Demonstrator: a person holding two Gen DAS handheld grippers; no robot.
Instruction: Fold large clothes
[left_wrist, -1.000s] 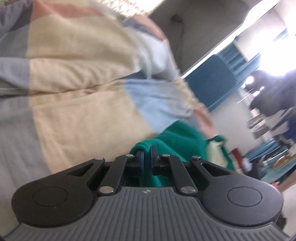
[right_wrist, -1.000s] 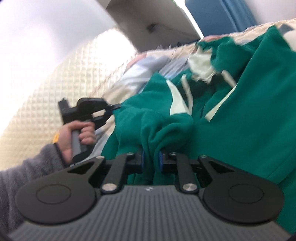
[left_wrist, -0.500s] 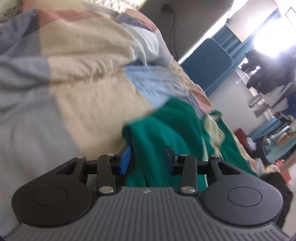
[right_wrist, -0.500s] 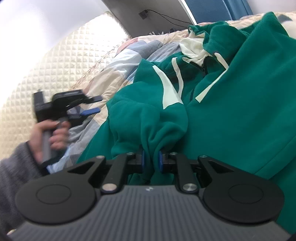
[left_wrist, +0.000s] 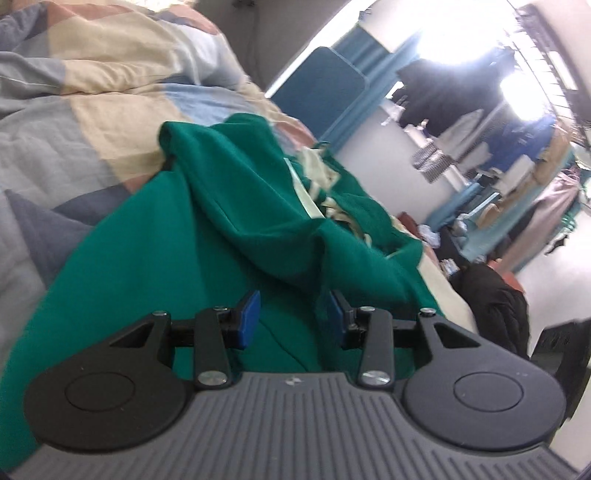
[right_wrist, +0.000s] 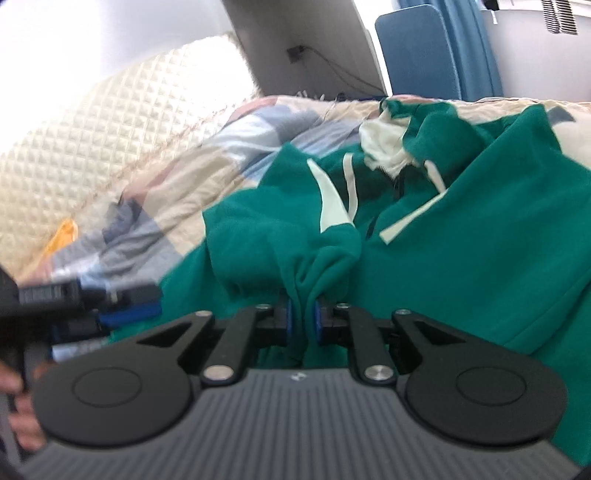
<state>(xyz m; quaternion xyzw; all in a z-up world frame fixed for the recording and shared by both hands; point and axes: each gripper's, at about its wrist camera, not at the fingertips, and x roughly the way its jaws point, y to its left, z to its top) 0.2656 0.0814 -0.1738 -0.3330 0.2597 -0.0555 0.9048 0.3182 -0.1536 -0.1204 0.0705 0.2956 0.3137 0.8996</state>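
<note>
Quilt (left_wrist: 92, 110): patchwork of cream, grey and blue, spread over the bed.
Hoodie (right_wrist: 480, 240): green with white trim, lying rumpled on the quilt.
Right gripper (right_wrist: 302, 319): jaws nearly together, pinching a bunched fold of hoodie.
Left gripper (left_wrist: 293, 314): jaws partly apart over the hoodie, blue pads (left_wrist: 246, 317) pressing on nothing.

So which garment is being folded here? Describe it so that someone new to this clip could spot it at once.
Start at the bed with its patchwork quilt of cream, blue and grey blocks. Spread over it lies a green hoodie, one bunched fold pinched in the right gripper. It is the only solid green cloth there, with cream hood lining, white drawstrings and pale stripes.
</note>
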